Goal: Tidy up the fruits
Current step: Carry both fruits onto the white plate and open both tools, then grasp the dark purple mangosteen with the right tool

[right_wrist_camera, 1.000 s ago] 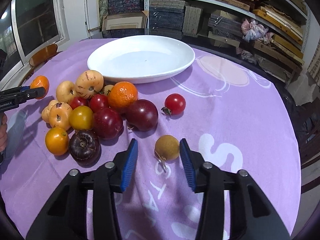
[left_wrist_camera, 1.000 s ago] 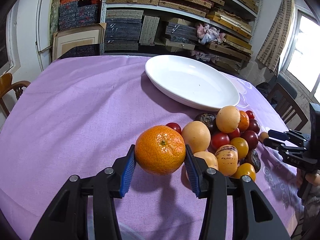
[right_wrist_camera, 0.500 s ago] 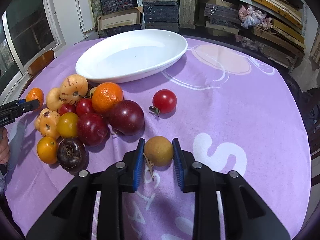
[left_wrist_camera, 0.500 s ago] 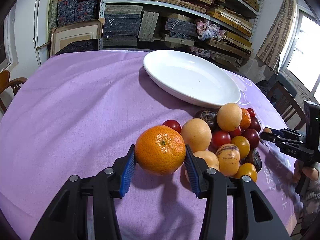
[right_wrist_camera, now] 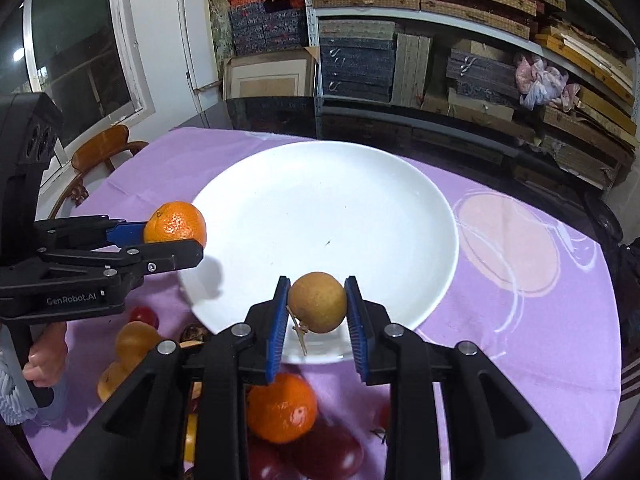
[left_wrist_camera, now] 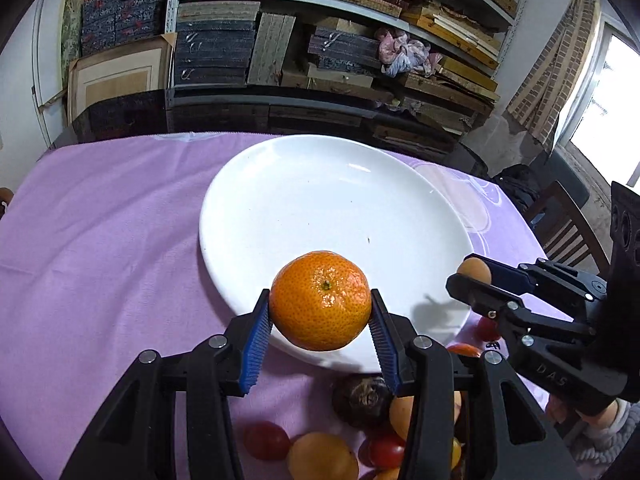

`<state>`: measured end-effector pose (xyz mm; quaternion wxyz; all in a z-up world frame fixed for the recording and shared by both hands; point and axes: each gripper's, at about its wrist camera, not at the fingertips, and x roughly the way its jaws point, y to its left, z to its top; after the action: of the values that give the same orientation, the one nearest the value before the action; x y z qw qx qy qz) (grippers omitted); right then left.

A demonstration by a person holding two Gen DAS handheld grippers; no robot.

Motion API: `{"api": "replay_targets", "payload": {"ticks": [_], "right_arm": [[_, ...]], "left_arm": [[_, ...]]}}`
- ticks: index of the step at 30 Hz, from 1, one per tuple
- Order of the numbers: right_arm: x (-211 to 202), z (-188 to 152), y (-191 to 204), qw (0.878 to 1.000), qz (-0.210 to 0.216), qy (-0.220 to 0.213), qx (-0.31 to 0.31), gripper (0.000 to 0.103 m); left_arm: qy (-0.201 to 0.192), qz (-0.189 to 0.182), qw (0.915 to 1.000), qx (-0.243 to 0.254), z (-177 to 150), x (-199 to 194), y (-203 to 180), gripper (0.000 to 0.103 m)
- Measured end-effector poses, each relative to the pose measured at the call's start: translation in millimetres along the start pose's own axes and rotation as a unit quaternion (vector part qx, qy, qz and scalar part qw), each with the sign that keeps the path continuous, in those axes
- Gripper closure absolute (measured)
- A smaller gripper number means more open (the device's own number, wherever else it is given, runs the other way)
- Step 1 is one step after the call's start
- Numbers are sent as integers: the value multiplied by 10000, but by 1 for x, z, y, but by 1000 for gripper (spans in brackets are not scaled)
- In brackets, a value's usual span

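Heap of loose fruit (left_wrist_camera: 360, 436): largely hidden behind black gripper frames, cut by bottom edge.
Dark red round fruit (right_wrist_camera: 320, 456): blurred, kind unclear.
Wooden chair (left_wrist_camera: 568, 220): partly visible behind purple tablecloth (left_wrist_camera: 100, 248).

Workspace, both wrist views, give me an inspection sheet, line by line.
Surface: purple tablecloth.
Job's things: white plate, bare; mandarin and small brown fruit held over its near rim; fruit pile on the cloth.
Clutter: nothing seen.
Grippers: left gripper shut on the mandarin; right gripper shut on the small brown fruit.
Cables: nothing seen.
Surroundings: shelves of stacked boxes, wooden chair, windows.
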<state>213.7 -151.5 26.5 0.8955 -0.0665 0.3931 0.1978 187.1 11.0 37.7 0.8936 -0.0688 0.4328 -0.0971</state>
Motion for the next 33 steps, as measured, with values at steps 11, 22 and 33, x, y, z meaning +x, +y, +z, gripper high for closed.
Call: {"api": "replay_targets", "payload": {"ticks": [11, 22, 33], "right_arm": [[45, 0, -1, 9992, -87, 368, -88, 76], [-28, -17, -7, 9996, -39, -212, 203, 54], [-130, -146, 10, 9915, 71, -1065, 739, 9]], "left_arm": [[299, 147, 9994, 68, 8, 39, 4, 55], [-438, 562, 9974, 134, -3, -37, 7, 32], [-313, 602, 9976, 170, -121, -93, 5, 12]]}}
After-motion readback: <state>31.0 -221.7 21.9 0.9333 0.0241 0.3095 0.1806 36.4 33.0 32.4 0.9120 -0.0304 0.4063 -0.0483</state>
